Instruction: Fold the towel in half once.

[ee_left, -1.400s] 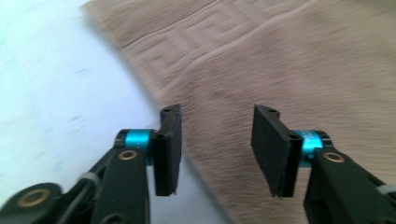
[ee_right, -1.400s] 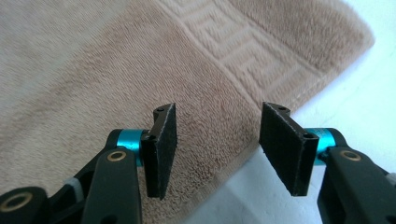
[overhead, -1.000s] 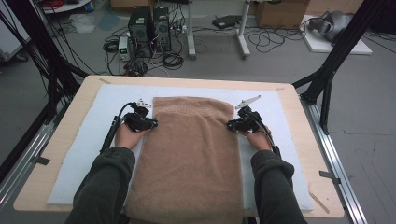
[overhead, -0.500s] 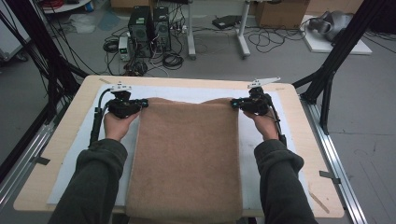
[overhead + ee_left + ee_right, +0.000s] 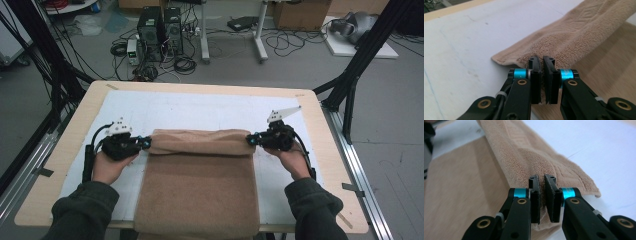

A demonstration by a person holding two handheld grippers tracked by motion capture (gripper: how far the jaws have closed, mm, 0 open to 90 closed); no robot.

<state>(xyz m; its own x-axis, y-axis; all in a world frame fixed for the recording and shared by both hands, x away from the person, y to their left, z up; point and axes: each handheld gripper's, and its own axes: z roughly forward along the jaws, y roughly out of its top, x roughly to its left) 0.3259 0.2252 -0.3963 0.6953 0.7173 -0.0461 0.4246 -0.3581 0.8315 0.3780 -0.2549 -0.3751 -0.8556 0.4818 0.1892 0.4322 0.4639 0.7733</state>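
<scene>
near end of the tan terry towel (image 5: 200, 190) cut off by the high view's bottom edge, its pinched corners hidden between black jaws in both gripper views, underside of the rolled fold unseen, person's dark green sleeves (image 5: 82, 215) cropped at the bottom edge, far towel blurred in the right gripper view

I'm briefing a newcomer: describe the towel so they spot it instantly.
On the wooden table lies a white sheet. On it lies the towel, pinched by the left gripper and right gripper. It is tan terry cloth.
</scene>
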